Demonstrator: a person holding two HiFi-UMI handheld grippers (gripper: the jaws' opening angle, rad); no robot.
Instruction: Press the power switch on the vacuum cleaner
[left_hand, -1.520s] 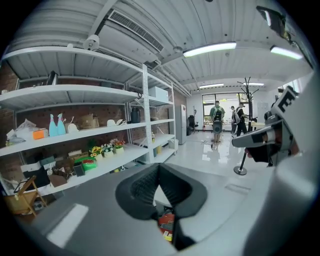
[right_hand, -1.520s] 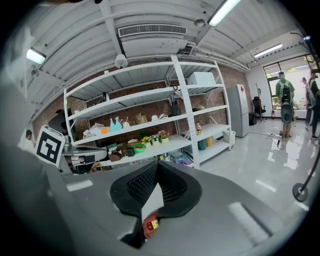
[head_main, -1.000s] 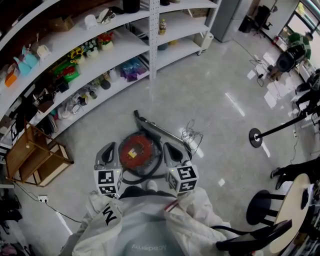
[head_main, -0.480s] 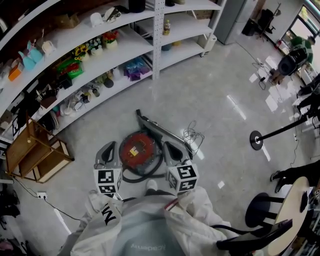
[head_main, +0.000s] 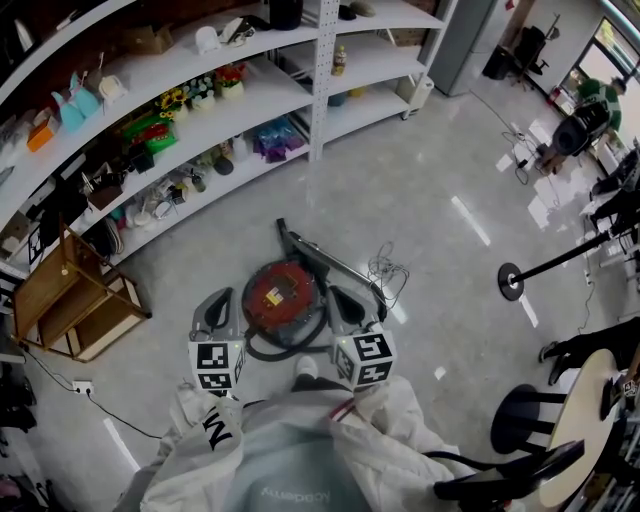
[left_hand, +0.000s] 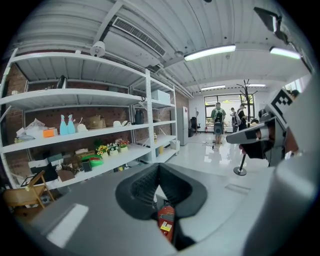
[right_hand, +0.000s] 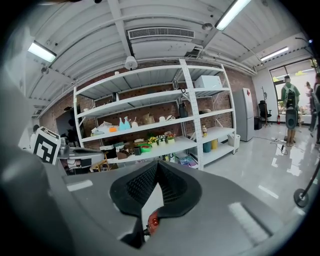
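A round red vacuum cleaner (head_main: 281, 293) sits on the grey floor just ahead of my feet, with a grey wand (head_main: 322, 262) angled behind it and a black hose (head_main: 285, 347) curling around its near side. My left gripper (head_main: 217, 306) hangs to the left of it and my right gripper (head_main: 346, 303) to the right, both above the floor and apart from the vacuum. In the left gripper view the jaws of that gripper (left_hand: 159, 168) meet, and a sliver of the red vacuum (left_hand: 166, 222) shows below them. The right gripper (right_hand: 157, 165) is likewise shut and empty.
Long white shelves (head_main: 250, 95) loaded with small items run along the far left. A wooden rack (head_main: 68, 300) stands at the left. A loose cable (head_main: 385, 268) lies to the right of the vacuum. A stand base (head_main: 512, 279), stool (head_main: 525, 415) and round table (head_main: 590, 410) are at the right.
The head view has shifted: shelves and vacuum sit slightly farther up and right in the picture. Both grippers hold the same pose, still shut.
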